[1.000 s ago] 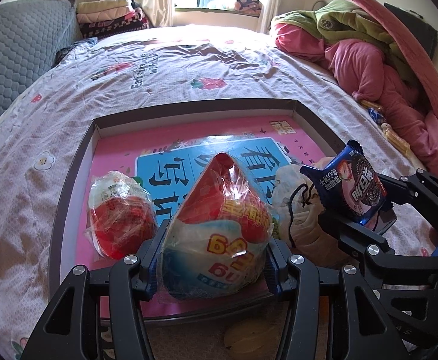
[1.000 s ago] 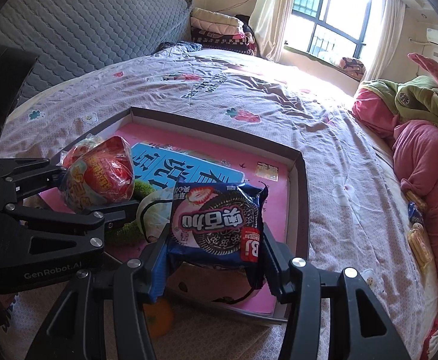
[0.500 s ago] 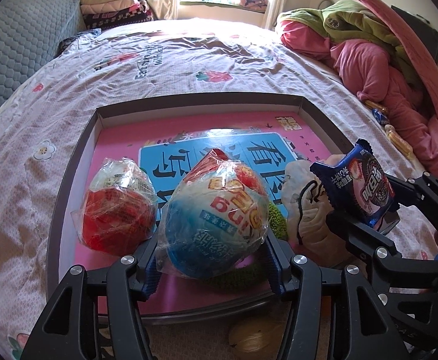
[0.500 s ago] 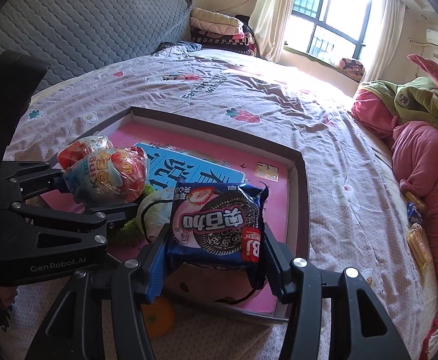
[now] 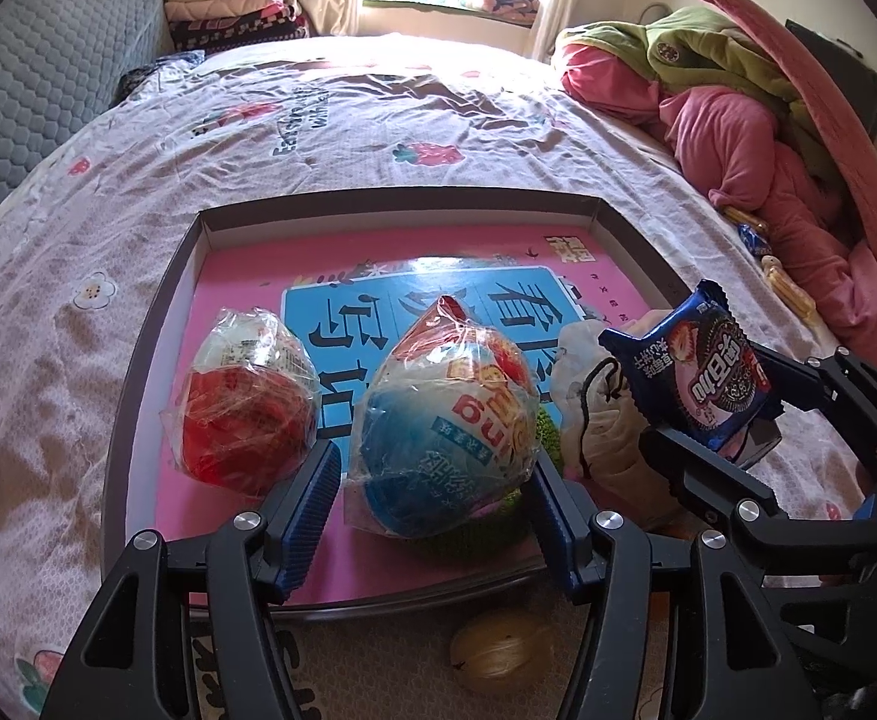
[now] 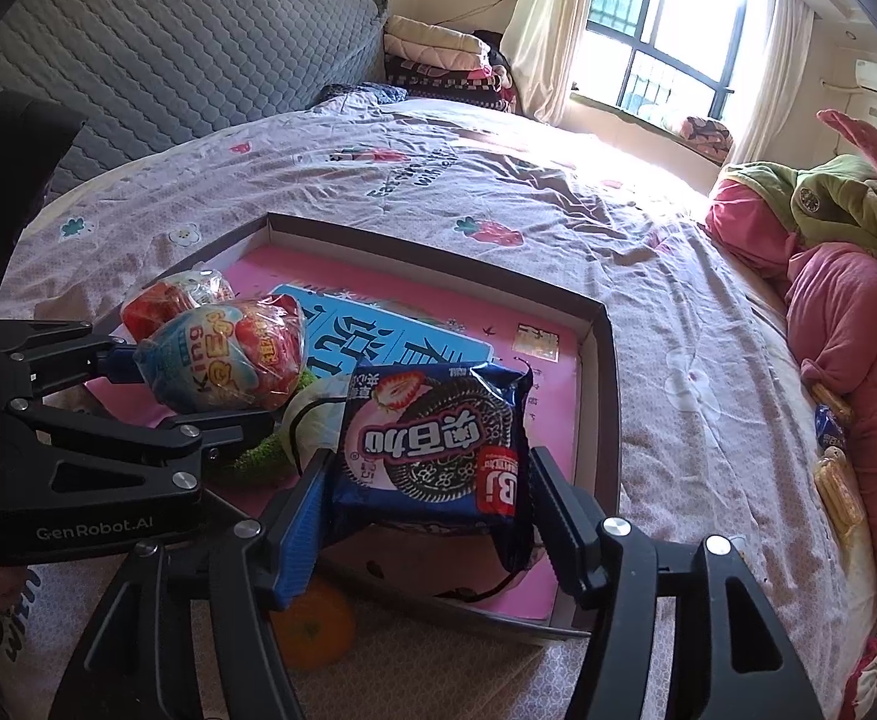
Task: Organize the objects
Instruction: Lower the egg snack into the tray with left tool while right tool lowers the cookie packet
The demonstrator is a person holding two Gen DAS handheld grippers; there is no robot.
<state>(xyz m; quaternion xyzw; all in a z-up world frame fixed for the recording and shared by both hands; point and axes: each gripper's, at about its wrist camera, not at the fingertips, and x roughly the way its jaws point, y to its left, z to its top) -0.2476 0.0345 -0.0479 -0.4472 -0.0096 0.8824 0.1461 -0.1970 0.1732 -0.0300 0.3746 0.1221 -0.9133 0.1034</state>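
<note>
A shallow box lid with a pink lining (image 5: 210, 276) (image 6: 603, 372) lies on the bed. My left gripper (image 5: 432, 516) stands open around a blue and red wrapped toy egg (image 5: 447, 426) (image 6: 222, 360) that rests in the lid; the left finger (image 5: 309, 504) is clear of it. A second red wrapped egg (image 5: 243, 408) (image 6: 174, 300) lies to its left. My right gripper (image 6: 429, 510) is shut on a blue cookie packet (image 6: 432, 438) (image 5: 693, 378) and holds it above the lid's near right part.
A cream drawstring pouch (image 5: 594, 414) and a green fuzzy thing (image 6: 258, 453) lie in the lid. An orange fruit (image 6: 312, 624) and a pale round fruit (image 5: 498, 648) lie just outside its near rim. Pink and green bedding (image 5: 738, 120) is piled at the right.
My left gripper lowered the blue and red egg into the lid beside the red one and opened off it. The right gripper kept hold of the cookie packet and barely moved.
</note>
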